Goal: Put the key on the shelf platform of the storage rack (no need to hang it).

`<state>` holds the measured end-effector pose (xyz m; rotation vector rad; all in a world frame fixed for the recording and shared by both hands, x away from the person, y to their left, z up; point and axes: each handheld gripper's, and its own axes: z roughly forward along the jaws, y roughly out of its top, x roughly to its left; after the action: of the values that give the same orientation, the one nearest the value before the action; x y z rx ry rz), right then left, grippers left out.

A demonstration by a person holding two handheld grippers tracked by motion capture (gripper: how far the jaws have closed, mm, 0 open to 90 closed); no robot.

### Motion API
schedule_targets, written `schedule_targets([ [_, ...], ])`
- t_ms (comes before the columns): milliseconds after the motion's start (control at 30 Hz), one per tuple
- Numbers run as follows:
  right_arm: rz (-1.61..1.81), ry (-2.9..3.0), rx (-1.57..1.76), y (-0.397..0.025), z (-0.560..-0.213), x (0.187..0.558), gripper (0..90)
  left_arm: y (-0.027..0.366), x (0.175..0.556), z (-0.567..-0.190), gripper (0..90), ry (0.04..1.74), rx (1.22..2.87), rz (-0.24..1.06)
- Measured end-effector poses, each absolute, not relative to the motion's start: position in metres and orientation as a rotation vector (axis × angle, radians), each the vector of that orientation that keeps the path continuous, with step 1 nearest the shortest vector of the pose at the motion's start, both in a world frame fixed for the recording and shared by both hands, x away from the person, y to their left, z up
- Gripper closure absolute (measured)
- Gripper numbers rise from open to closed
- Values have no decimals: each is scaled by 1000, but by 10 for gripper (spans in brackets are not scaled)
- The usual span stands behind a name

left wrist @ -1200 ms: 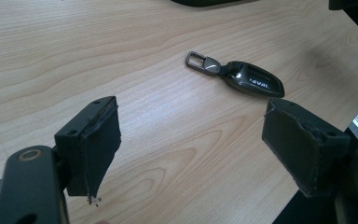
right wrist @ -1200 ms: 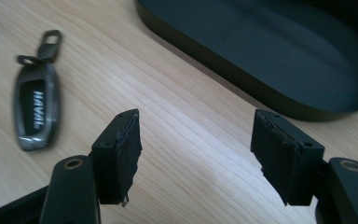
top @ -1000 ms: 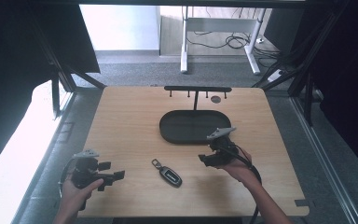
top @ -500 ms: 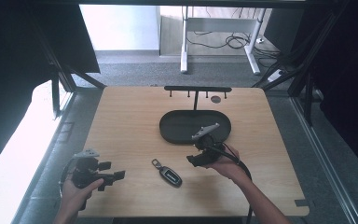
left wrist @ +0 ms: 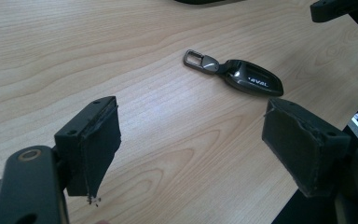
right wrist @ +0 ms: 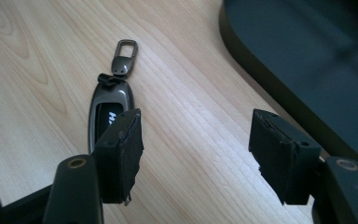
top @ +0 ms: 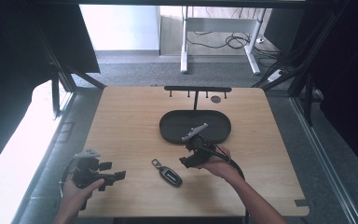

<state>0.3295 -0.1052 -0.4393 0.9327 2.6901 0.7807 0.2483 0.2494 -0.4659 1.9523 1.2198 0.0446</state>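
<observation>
Angling right tongs (top: 186, 163), jaws spread, beside key fob (top: 169, 174) so we straddle it; left tongs (top: 114, 170) idle, agape.

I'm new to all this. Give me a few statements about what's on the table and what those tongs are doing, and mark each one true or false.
1. The car key lies on the bare wooden table. True.
2. The right tongs are clamped on the key. False: their jaws stand open, with the key lying on the wood beyond one pad, ungripped.
3. The left tongs are open and hold nothing. True.
4. The key sits inside the dark oval tray. False: it lies on the wood in front of the tray, apart from it.
5. A metal clip is attached to one end of the key. True.
</observation>
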Motion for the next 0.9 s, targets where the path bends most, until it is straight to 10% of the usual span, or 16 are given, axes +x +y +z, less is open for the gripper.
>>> schedule_targets([
  [900,691,2791,868,-64,-455,328,354,248,249,-466,196,1211,1953,36],
])
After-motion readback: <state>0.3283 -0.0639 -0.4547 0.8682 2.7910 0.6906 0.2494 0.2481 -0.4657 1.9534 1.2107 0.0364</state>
